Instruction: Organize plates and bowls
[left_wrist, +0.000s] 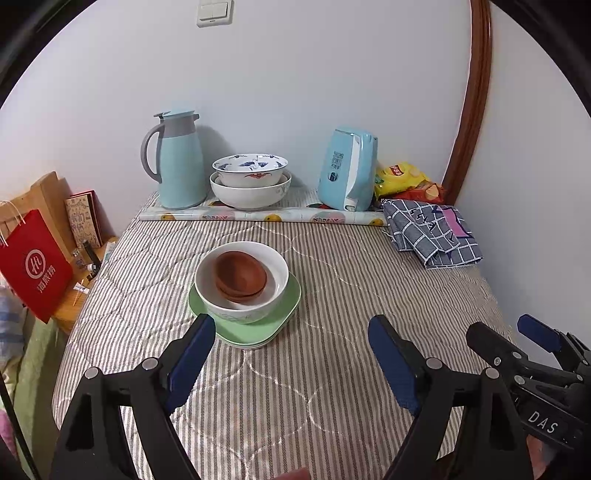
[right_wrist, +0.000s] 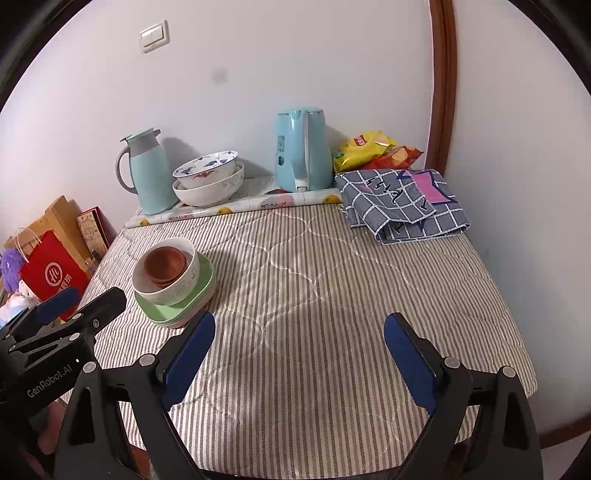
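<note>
On my far left a red paper bag (left_wrist: 35, 264) leaned by the table edge, off the striped quilted cover (left_wrist: 332, 288). My left gripper (left_wrist: 291, 354) hung with its jaws spread wide and nothing between them, its left blue pad just at the near rim of the stack: two green square plates (left_wrist: 286, 306), a white bowl (left_wrist: 273, 266) on top of them, and brown saucers (left_wrist: 240, 275) nested inside that bowl, tilted a little to one side. Behind, along the wall, a pale blue thermos jug (left_wrist: 181, 158) stood beside a patterned bowl (left_wrist: 251, 168) sitting in a larger white bowl (left_wrist: 251, 195); further right came the blue electric kettle (left_wrist: 349, 170), snack bags (left_wrist: 402, 177) and a folded checked cloth (left_wrist: 432, 236).

My right gripper (right_wrist: 299, 354) was likewise open and empty, over bare cover well right of the stack.

I judged the sorting nearly finished. If the stack had to go back beside the two bowls, I would have pinched the plates' edge from both sides, kept them level and moved slowly, since the tilted saucers could slide and the soft cover gives under a lift.
</note>
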